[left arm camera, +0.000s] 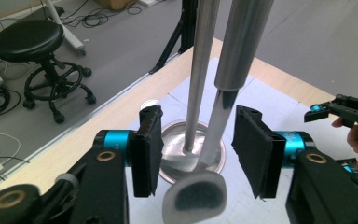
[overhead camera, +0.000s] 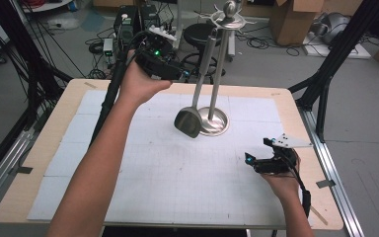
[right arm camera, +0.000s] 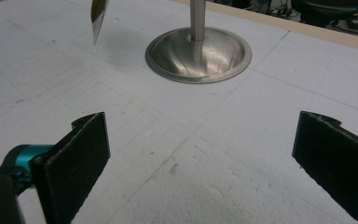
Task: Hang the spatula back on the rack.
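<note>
A steel utensil stand rises from a round base (overhead camera: 213, 121) (left arm camera: 172, 158) (right arm camera: 198, 51) at the middle of the table, its pole (overhead camera: 218, 74) (left arm camera: 204, 56) topped by hooks. A steel spatula hangs from a hook, with its blade (overhead camera: 188, 122) (left arm camera: 198, 198) (right arm camera: 98, 18) just above the mat beside the base. My left gripper (overhead camera: 185, 74) (left arm camera: 198, 126) is held high at the left of the stand. Its jaws are open, and the spatula's handle (left arm camera: 242, 42) and the pole pass between the pads without touching them. My right gripper (overhead camera: 257, 149) (right arm camera: 200, 144) rests low at the right, open wide and empty.
A white gridded mat (overhead camera: 177, 168) covers the wooden table (overhead camera: 306, 148). Behind the table stand a black stool (overhead camera: 200, 34) (left arm camera: 28, 39), cables and cardboard boxes (overhead camera: 296, 19). Black frame struts (overhead camera: 335, 54) flank the table.
</note>
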{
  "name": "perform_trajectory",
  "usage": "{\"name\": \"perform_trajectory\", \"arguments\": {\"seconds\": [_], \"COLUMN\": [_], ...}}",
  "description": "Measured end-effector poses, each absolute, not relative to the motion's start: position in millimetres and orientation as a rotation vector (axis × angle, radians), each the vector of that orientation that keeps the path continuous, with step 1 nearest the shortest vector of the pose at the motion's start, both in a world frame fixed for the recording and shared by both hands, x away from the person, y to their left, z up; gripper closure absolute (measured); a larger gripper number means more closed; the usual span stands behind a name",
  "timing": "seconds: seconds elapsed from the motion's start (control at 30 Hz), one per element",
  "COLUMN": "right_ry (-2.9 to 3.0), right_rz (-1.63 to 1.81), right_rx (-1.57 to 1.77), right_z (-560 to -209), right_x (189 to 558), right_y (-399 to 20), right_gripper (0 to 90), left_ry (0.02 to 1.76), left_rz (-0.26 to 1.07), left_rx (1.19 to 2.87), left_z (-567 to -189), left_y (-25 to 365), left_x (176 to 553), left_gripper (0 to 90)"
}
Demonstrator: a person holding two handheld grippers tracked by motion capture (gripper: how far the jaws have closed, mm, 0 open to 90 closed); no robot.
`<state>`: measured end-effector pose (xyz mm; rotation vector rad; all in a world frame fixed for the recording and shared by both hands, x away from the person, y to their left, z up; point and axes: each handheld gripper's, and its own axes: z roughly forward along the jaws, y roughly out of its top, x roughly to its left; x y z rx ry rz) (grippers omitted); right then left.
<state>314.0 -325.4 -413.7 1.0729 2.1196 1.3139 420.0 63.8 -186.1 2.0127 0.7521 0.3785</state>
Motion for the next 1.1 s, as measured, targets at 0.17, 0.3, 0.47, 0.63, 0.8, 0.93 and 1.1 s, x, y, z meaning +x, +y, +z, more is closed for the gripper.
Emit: {"name": "perform_trajectory", "arguments": {"seconds": [0.17,0.3,0.47,0.63,0.8,0.93,1.1], "right_ry": [2.124,2.122,2.125,2.124,2.129,2.126,2.127], "right_rz": [1.313,1.309,1.308,1.3,1.3,1.293,1.296], "right_rx": [1.078,1.072,1.079,1.078,1.07,1.071,1.072], "right_z": [-414,-414,-414,-414,-414,-414,-414], "right_x": [314,314,314,314,314,314,314], "right_y": [-324,-324,-324,-323,-321,-322,-322], "right_gripper": [2.8,2.8,2.8,2.8,2.8,2.7,2.7], "left_ry": [0.734,0.732,0.735,0.736,0.732,0.734,0.736], "left_rz": [0.365,0.361,0.355,0.349,0.332,0.338,0.339], "left_rx": [1.995,1.987,1.968,1.937,1.947,1.925,1.904], "left_z": [-190,-194,-199,-212,-227,-233,-241], "left_y": [70,79,93,107,115,124,136], "left_x": [412,408,402,393,389,385,382], "left_gripper": [47.6,45.2,44.1,43.8,42.5,41.9,35.7]}}
